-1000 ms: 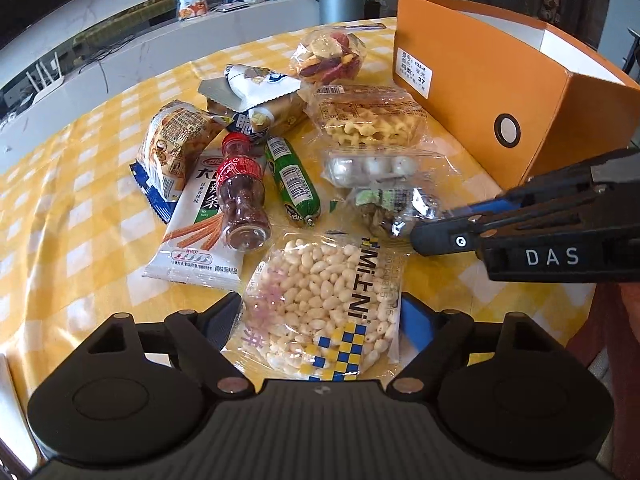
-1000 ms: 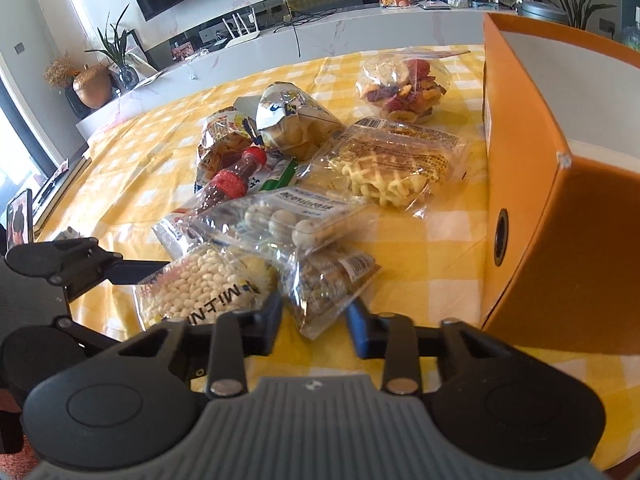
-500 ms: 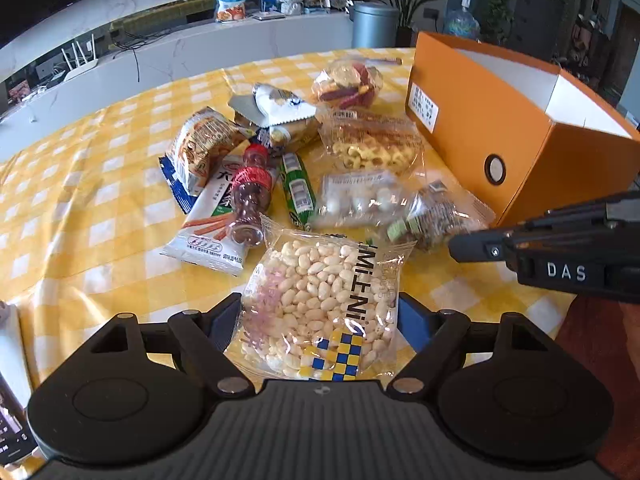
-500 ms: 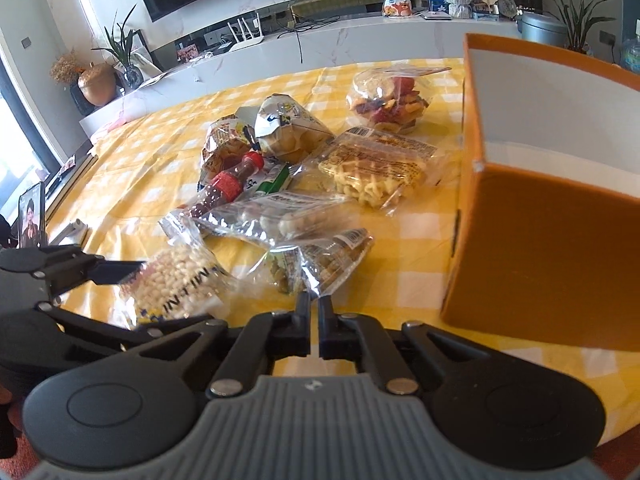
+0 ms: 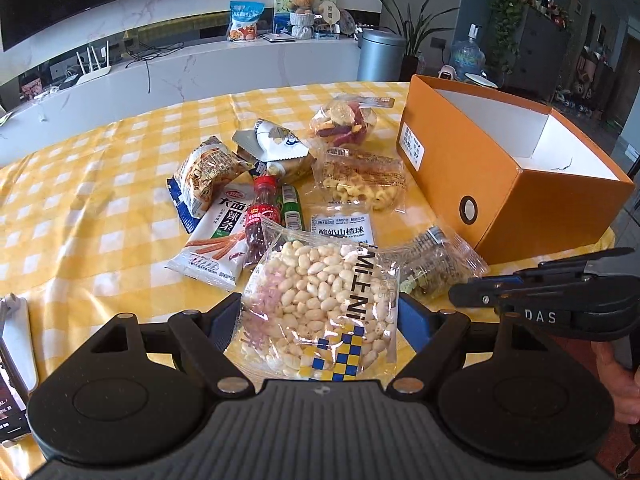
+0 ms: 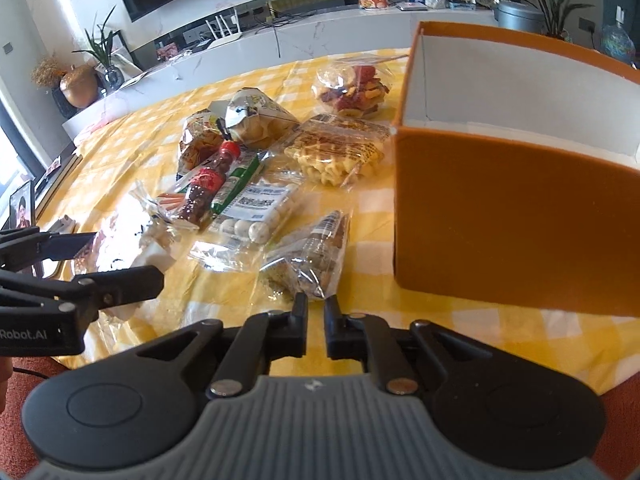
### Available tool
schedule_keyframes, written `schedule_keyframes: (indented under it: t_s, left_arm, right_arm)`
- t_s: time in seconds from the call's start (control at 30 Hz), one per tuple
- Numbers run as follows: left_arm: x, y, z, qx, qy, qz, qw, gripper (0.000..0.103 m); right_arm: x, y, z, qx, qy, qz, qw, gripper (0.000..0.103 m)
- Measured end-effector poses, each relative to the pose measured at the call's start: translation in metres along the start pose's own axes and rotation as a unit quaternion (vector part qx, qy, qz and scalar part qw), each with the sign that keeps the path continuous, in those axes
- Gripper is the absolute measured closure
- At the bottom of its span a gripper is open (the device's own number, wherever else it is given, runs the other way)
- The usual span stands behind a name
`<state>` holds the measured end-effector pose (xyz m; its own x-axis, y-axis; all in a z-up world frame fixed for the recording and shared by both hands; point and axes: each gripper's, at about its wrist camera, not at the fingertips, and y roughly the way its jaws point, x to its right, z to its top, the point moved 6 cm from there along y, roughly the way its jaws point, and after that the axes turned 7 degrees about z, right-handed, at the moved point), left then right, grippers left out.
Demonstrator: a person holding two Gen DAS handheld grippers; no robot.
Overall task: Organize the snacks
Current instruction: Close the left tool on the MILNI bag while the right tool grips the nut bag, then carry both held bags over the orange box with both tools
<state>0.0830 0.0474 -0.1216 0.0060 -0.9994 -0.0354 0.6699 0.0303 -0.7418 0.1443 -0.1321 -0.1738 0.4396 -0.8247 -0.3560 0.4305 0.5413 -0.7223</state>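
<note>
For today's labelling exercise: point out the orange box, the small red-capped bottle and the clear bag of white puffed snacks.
orange box (image 5: 532, 204), left wrist view, near side wall.
red-capped bottle (image 5: 262, 216), left wrist view, red label.
bag of white puffed snacks (image 5: 316, 300), left wrist view, clear front.

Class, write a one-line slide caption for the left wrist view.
Left gripper holding a clear bag of white puffed snacks above the snack pile, orange box open nearby.

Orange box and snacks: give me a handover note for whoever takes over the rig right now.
Left gripper: shut on the puffed-snack bag.
Right gripper: jaws have just been opening slightly, nothing between them; dark nut packet lies just ahead.
Orange box: open, no snack visible inside.
Done: nothing boxed yet.
Left: box the bag, the packet, then the other snacks on the checked tablecloth.
</note>
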Motion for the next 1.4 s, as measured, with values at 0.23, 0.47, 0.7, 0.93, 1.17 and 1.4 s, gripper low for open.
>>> schedule_keyframes:
  t_s: [0.23, 0.47, 0.7, 0.93, 1.17, 1.4]
  left_arm:
    - [-0.006, 0.007, -0.002, -0.005, -0.021, 0.008, 0.9997, 0.01]
    - [-0.008, 0.016, -0.003, -0.012, -0.028, 0.009, 0.9995, 0.01]
    - [-0.011, 0.024, -0.005, -0.021, -0.034, 0.006, 0.9992, 0.01]
    - [-0.01, 0.028, -0.006, -0.023, -0.038, -0.001, 0.999, 0.01]
    - [-0.008, 0.02, -0.003, -0.014, -0.039, -0.002, 0.9991, 0.01]
    - [0.003, 0.007, 0.006, 0.002, -0.029, -0.003, 0.9996, 0.01]
  right_arm:
    - [0.013, -0.006, 0.0, 0.019, 0.06, 0.006, 0.998, 0.043]
    - [0.009, 0.006, 0.011, 0.024, 0.088, 0.008, 0.996, 0.03]
    - [-0.001, 0.026, 0.019, 0.013, 0.06, -0.032, 0.998, 0.026]
    - [-0.001, 0.032, 0.015, 0.008, 0.04, -0.041, 0.998, 0.045]
    - [-0.001, 0.023, 0.015, 0.012, 0.023, -0.037, 0.999, 0.059]
    - [-0.002, -0.01, 0.012, 0.036, 0.008, -0.03, 0.999, 0.066]
